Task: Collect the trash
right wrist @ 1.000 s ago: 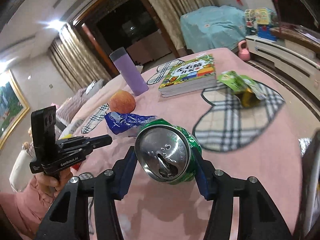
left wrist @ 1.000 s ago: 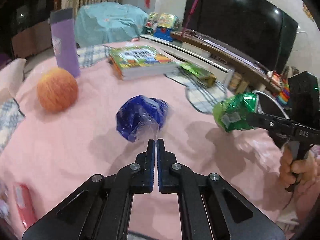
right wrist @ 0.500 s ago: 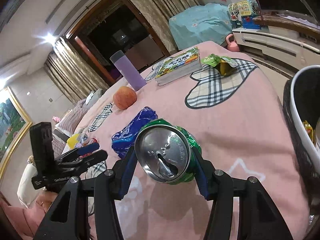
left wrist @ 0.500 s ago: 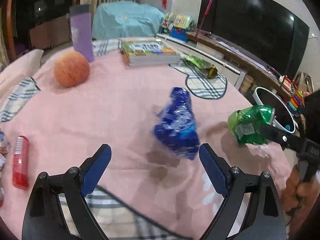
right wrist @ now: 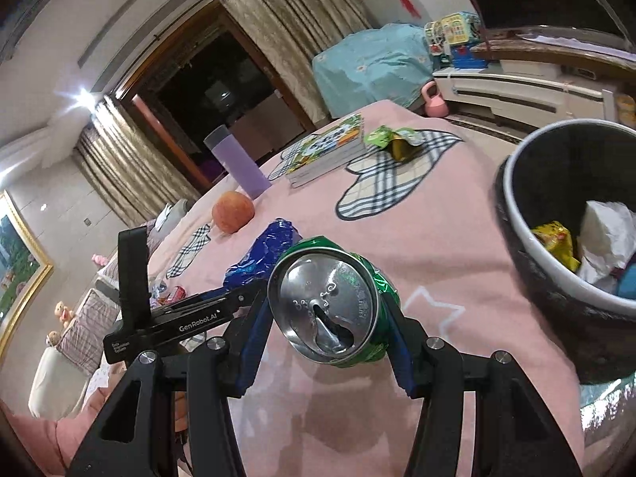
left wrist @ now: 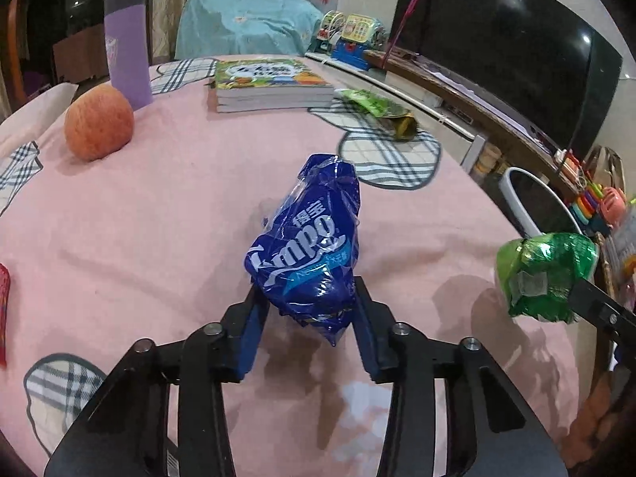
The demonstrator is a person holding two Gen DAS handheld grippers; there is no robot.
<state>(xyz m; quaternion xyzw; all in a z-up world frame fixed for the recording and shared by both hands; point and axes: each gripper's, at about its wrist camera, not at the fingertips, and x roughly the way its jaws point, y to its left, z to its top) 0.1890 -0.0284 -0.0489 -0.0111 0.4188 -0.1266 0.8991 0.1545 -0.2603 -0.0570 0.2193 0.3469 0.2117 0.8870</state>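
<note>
My right gripper pinches the can, bin just to its right, nearer than for my left gripper, closing on the upright wrapper

1. The left wrist camera sits just behind the left gripper and looks forward and slightly down across the pink tablecloth, close above it, toward the television at 1 o'clock.
2. The right wrist camera sits just behind the right gripper, close over the same cloth and tilted leftward, facing the curtains at 12 o'clock, with the trash bin at 3 o'clock.
3. Both views share the blue tissue wrapper, crushed green can, apple, purple tumbler, book and green snack packet.
4. Each camera sees the other gripper: right at 3 o'clock, left at 9 o'clock.
</note>
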